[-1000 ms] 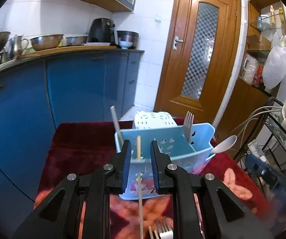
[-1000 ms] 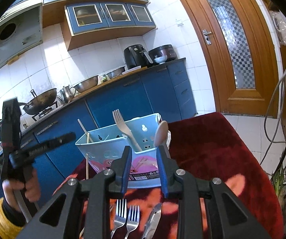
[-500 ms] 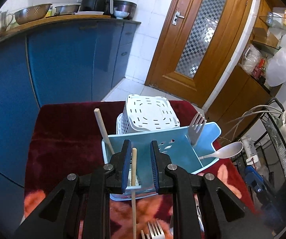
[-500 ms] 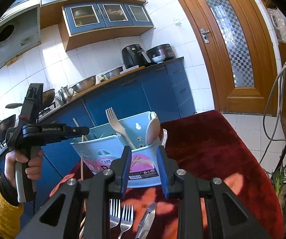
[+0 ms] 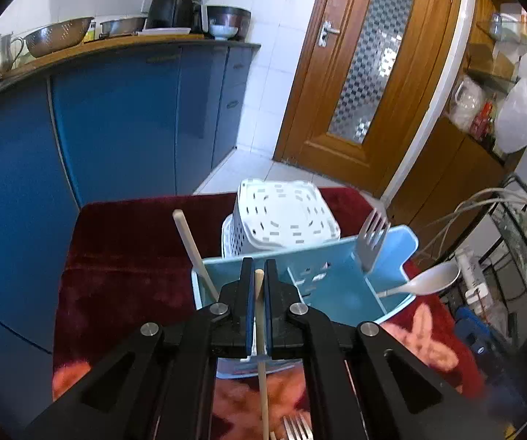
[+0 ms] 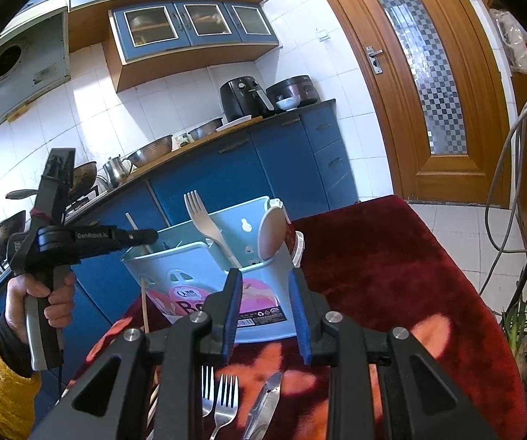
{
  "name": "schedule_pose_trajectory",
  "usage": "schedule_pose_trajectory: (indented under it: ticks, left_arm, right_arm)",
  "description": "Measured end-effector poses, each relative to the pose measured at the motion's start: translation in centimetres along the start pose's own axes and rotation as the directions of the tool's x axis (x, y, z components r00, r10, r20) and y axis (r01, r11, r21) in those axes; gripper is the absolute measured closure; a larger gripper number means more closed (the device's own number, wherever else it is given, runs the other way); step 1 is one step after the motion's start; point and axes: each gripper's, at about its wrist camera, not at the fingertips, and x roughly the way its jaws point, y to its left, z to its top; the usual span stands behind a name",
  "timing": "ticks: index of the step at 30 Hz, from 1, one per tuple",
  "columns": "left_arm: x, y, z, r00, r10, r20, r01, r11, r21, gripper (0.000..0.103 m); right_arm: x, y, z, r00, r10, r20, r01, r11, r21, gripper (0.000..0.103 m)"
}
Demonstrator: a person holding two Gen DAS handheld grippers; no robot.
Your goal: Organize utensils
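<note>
The lower end of the thin wooden chopstick [image 5: 260,315] is cut off by the frame edge. Left gripper [image 5: 259,275] jaws clamped on it, just before the perforated blue plastic utensil holder [image 5: 340,286]. Right gripper [image 6: 265,293] jaws apart, empty.

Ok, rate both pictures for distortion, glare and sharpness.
Left wrist view: heavy fisheye bending of the blue cabinets, black corner vignette, holder sharp. Right wrist view: same bending, sunlight glare on the wall tiles, bright patches on the red cloth, forks sharp.
</note>
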Motion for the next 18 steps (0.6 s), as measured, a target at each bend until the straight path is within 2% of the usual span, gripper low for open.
schedule_pose_trajectory:
  ticks: [13, 18]
  left_arm:
    - [-2.0, 0.1, 2.7, 0.998, 0.005, 0.068, -0.006, 1.000, 0.008, 0.101]
    - [-2.0, 0.3, 3.7, 0.999, 0.002, 0.043, -0.002, 1.000, -0.009, 0.101]
  right_arm:
    - [0.4, -0.1, -0.3, 1.000, -0.003, -0.016, 0.003, 1.000, -0.001, 0.074]
    - [0.5, -0.3, -0.5, 1.000, 0.001, -0.022, -0.001, 1.000, 0.004, 0.074]
